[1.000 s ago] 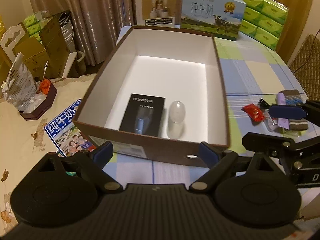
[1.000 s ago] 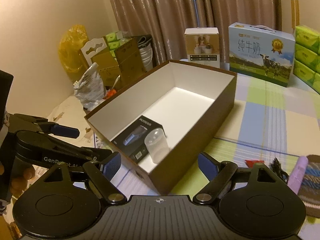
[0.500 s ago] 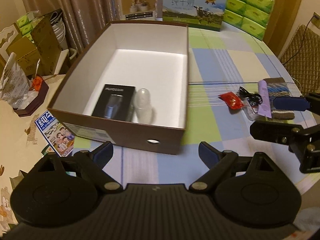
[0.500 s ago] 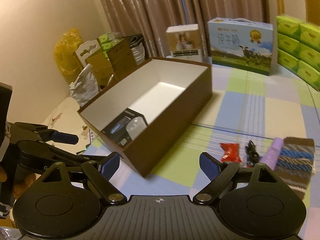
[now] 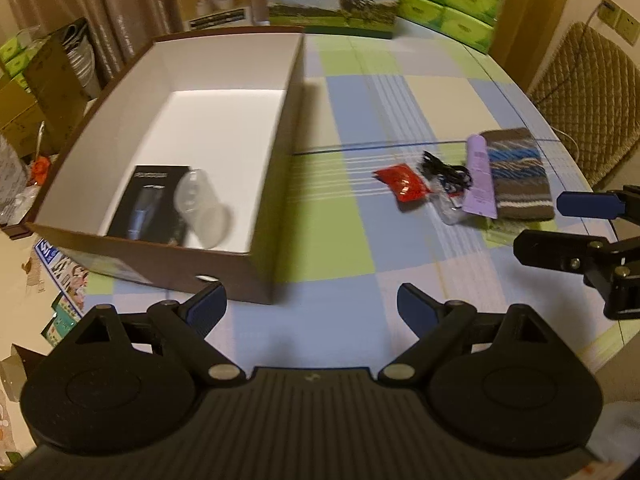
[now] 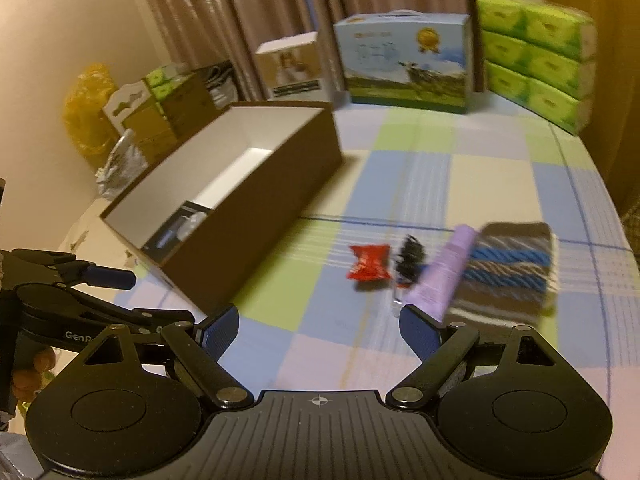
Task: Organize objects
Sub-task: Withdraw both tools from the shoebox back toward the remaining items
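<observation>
Your left gripper (image 5: 310, 304) hangs over the checked tablecloth (image 5: 360, 240) just off the near right corner of the brown box (image 5: 256, 276), its blue-padded fingers spread wide with nothing between them. Your right gripper (image 6: 320, 326) is likewise wide open and empty, low over the cloth between the box (image 6: 256, 208) and the loose items. Each gripper shows at the edge of the other's view, cut off by the frame.

Inside the box, against the near wall, lies a black carton (image 5: 150, 204) with a clear plastic piece (image 5: 202, 208) resting partly on its right edge; blur smears the plastic, so you cannot tell its shape. From the right wrist view only a sliver of the carton (image 6: 172, 232) shows past the box's long wall, and the rest of the floor there is hidden.

On the cloth, well to the right of the box, sits a tight cluster: a red packet (image 5: 404, 182), a tangle of black cable (image 5: 444, 170), a lilac tube (image 5: 478, 176) and a striped knit piece (image 5: 520, 172). The tube lies along the knit piece's left edge, touching it. Something clear and small lies under the cable's near end; it is too blurred to name. Both views are motion-blurred, and the printing on the packet and tube is unreadable.

At the table's far edge stand a blue milk carton (image 6: 404, 64), a small white box (image 6: 292, 66) and stacked green tissue packs (image 6: 536, 56).
</observation>
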The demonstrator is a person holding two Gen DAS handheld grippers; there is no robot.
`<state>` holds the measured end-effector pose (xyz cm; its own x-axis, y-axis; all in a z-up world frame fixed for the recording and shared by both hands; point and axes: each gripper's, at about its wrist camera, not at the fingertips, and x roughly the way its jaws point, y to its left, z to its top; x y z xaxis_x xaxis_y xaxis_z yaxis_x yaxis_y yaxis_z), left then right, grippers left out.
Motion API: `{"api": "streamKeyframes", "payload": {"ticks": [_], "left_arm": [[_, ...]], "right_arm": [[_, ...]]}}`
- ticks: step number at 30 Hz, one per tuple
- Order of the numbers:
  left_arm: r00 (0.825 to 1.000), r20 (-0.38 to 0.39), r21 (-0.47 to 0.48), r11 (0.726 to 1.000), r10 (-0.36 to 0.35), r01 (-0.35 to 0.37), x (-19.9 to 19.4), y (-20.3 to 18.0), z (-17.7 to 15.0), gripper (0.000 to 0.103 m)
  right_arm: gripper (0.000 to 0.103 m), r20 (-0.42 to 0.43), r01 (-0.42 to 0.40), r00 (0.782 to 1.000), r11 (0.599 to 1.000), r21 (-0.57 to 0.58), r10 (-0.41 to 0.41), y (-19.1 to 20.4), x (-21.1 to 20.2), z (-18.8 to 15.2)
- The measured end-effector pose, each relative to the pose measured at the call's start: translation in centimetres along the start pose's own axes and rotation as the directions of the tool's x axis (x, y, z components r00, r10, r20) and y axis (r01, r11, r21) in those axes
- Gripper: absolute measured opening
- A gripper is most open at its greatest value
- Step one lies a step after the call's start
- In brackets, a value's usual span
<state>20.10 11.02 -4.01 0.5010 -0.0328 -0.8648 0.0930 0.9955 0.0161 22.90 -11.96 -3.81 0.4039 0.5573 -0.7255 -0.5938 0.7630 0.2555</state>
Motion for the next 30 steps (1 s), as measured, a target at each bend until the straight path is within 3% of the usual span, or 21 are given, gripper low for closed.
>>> {"api": "streamKeyframes", "payload": {"ticks": [20, 30], "left_arm": [[0.999, -0.036, 0.042, 0.999, -0.015, 0.016, 3.2, -6.0, 2.3, 0.09], [1.0, -0.013, 0.018, 1.0, -0.004, 0.005, 4.7, -6.9, 4.2, 0.09]], "right_arm": [[0.084, 0.037, 0.147, 0.988, 0.98, 0.131, -0.153, -8.1, -1.9, -0.8], [0.069, 0.062, 0.185, 0.978, 0.967, 0.178, -0.198, -11.6, -1.7, -0.4]]}}
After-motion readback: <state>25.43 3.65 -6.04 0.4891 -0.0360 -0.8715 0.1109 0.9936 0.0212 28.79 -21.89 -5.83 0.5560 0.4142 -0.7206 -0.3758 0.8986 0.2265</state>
